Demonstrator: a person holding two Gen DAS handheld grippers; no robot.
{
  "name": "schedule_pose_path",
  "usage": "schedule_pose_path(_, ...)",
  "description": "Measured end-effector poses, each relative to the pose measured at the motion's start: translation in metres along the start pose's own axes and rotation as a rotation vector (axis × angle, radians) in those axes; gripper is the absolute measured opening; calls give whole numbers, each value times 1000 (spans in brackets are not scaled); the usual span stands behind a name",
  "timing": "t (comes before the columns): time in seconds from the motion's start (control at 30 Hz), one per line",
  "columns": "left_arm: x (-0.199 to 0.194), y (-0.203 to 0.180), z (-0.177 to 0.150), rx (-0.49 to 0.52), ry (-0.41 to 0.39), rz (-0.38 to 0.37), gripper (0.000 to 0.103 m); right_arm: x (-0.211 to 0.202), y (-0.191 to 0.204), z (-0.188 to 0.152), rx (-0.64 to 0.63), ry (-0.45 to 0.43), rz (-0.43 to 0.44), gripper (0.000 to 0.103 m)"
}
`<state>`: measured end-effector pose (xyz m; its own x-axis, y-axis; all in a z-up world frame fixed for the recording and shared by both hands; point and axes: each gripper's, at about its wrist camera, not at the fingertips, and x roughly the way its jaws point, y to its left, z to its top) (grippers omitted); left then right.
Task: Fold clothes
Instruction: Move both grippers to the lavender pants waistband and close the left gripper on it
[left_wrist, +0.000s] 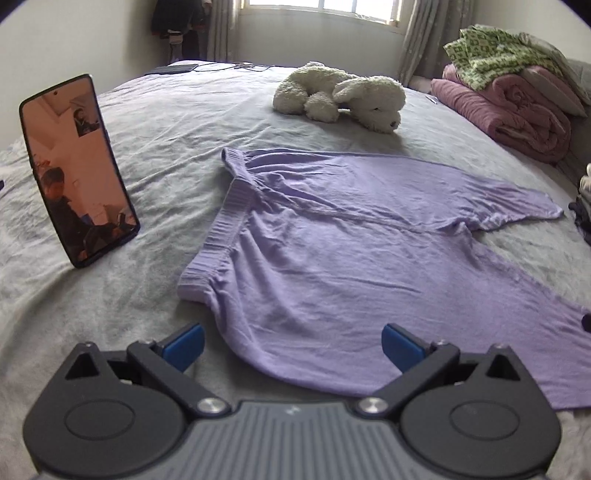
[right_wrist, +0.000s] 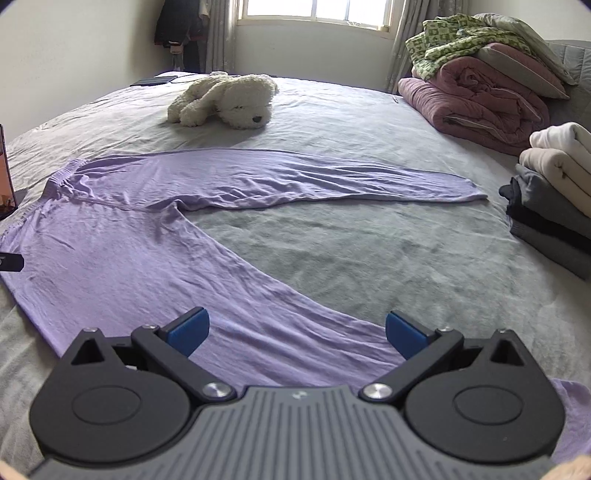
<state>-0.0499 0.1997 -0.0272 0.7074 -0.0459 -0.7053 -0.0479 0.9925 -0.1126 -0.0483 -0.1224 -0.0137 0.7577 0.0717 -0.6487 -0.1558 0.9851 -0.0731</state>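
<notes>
The purple pants (right_wrist: 155, 236) lie flat on the grey bed (right_wrist: 369, 266), legs spread apart. The left gripper (left_wrist: 293, 345) and right gripper (right_wrist: 297, 332) are both wide open, probably just above the cloth.

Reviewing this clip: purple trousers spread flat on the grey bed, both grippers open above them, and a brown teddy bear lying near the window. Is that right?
Not quite: the soft toy is white, not brown, and the right wrist view shows this plainly. The rest holds: the purple trousers lie spread flat on the grey bed, and the left gripper and right gripper are both open above them.
</notes>
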Motion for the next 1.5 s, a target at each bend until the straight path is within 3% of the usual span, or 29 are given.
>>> schedule_pose_path(0.43,10,-12,24,-151,-89,-11,102,29,37,6,-54,41,22,103)
schedule_pose_path(0.67,24,-12,27,-140,-133,14,100,46,45,4,-71,63,28,103)
schedule_pose_path(1.0,50,4,46,-241,-145,-46,98,53,46,16,-78,58,63,103)
schedule_pose_path(1.17,61,14,52,-223,-151,-79,77,70,46,52,-37,61,110,103)
schedule_pose_path(1.23,64,20,55,-214,-164,-83,60,76,49,68,-46,36,129,103)
schedule_pose_path(1.3,68,26,58,-232,-164,-100,50,83,54,86,-72,7,160,103)
schedule_pose_path(1.5,75,34,61,-271,-148,-120,35,120,77,129,-134,-32,245,103)
